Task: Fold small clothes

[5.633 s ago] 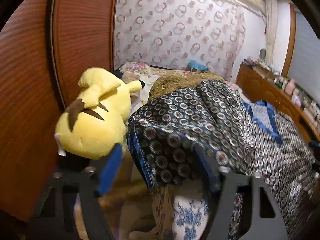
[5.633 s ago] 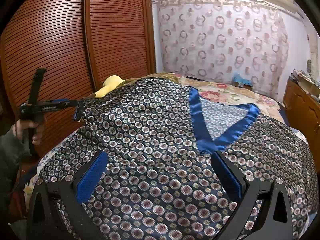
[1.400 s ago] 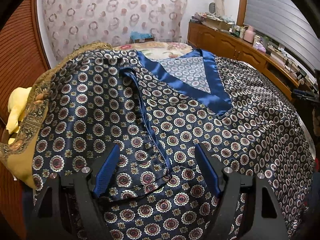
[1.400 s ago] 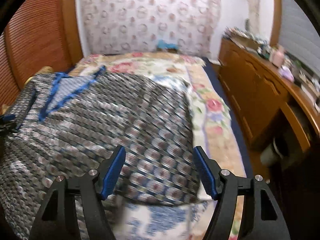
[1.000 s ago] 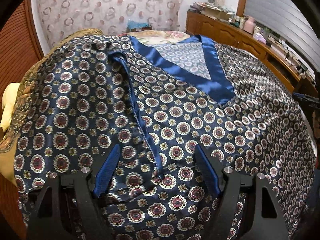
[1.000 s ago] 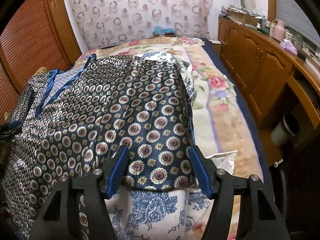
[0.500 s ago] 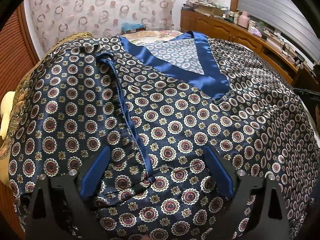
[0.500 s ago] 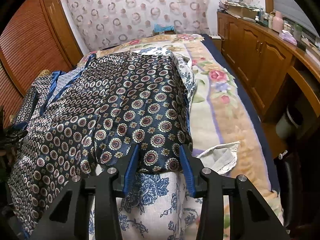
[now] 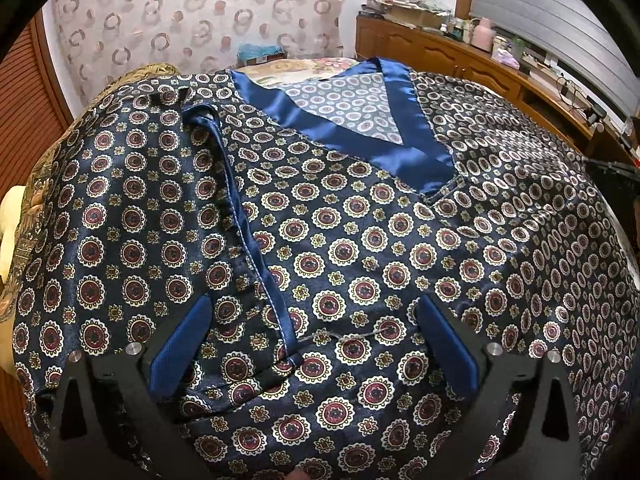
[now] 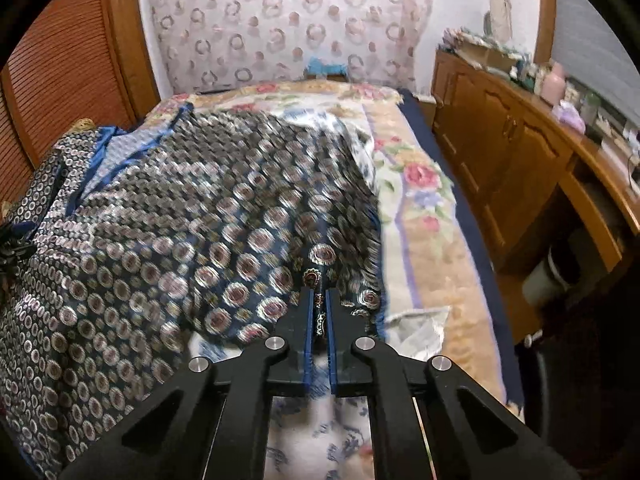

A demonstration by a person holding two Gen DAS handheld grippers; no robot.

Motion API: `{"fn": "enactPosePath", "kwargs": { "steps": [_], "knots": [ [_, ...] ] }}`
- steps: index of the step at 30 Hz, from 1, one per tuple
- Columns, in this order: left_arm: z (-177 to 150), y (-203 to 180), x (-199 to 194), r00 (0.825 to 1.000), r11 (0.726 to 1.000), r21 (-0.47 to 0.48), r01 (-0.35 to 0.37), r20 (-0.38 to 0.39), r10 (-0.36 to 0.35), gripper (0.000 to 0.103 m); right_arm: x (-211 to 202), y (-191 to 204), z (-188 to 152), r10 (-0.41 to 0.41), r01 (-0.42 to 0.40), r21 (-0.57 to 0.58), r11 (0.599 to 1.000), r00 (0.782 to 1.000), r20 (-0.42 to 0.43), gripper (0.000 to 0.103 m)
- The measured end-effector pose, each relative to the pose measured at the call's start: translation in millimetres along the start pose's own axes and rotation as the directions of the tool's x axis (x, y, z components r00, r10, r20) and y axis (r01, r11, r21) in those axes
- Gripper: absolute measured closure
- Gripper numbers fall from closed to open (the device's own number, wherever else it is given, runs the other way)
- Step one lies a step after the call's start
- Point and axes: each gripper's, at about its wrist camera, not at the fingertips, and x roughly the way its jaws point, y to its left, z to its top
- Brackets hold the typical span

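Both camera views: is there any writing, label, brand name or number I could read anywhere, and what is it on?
None can be read.
Patterned shirt: only printed medallions, no words.
Curtain: rings only, no lettering.
Bottles and boxes on the wooden dresser: any labels are too small and blurred to read.
Teal item by the curtain: print too small to make out.
Right tongs and left tongs: no markings visible.

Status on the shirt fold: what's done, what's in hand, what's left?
Done: the patterned shirt lies spread face-up on the bed, and one sleeve looks folded in across the body. In hand: the right gripper is shut on the shirt's hem corner; the left gripper is open over the sleeve edge, gripping nothing. Left: the other side and the bottom-up folds.
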Motion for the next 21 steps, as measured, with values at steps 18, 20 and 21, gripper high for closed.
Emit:
{"fn": "enactPosePath", "kwargs": {
  "steps": [18,20,21],
  "knots": [
    [-0.5,0.0,-0.3,1.000,1.000,0.000,-0.001,0.000,0.001,0.000,-8.1,118.6,-2.5,0.178,-0.167,-0.193,0.967,0.983,0.040,0.098],
    [0.2,-0.5,0.1,1.000,1.000,0.000,-0.003,0.000,0.003,0.000,-4.5,113.9,-1.9,0.167,-0.158,-0.188,0.969,0.985,0.033,0.095],
    [0.2,-0.3,0.0,1.000,1.000,-0.001,-0.003,0.001,0.003,0.000,-4.5,111.1,-2.1,0.165,-0.157,-0.183,0.970,0.986,0.030,0.093]
  ]
}}
